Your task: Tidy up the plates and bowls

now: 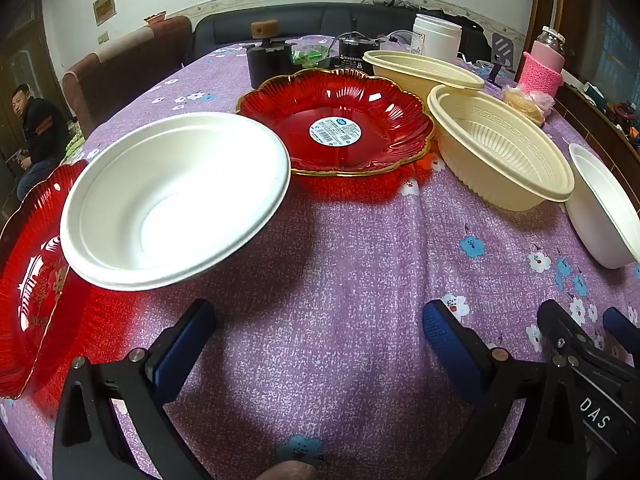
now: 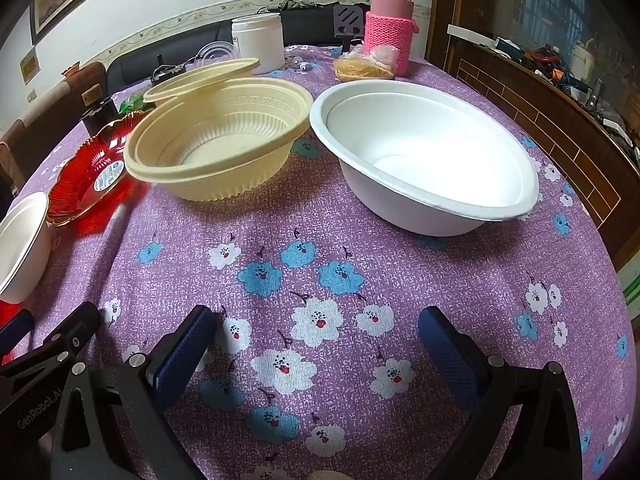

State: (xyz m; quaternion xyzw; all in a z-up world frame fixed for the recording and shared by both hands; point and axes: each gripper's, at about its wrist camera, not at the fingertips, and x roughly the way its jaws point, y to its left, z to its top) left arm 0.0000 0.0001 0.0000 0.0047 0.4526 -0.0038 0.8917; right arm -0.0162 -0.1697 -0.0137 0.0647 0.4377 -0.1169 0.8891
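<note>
In the left wrist view a white bowl (image 1: 176, 196) sits front left, its edge over a red scalloped plate (image 1: 28, 280). A second red plate (image 1: 340, 128) with a round label lies behind it. Right of that stand two cream bowls (image 1: 504, 148), (image 1: 424, 72), and another white bowl (image 1: 604, 208). My left gripper (image 1: 318, 340) hangs open over bare cloth, holding nothing. In the right wrist view my right gripper (image 2: 316, 344) is open and empty too, short of the white bowl (image 2: 428, 156) and the near cream bowl (image 2: 216, 148). The two grippers are side by side.
A purple flowered tablecloth (image 2: 320, 248) covers the table. At the back stand a pink bottle in a knitted sleeve (image 2: 388, 36), a white jar (image 2: 258, 40), a bag of yellow stuff (image 2: 364, 66) and a black device (image 1: 270, 64). A person (image 1: 38, 132) sits far left. A wooden sideboard (image 2: 560, 128) runs along the right.
</note>
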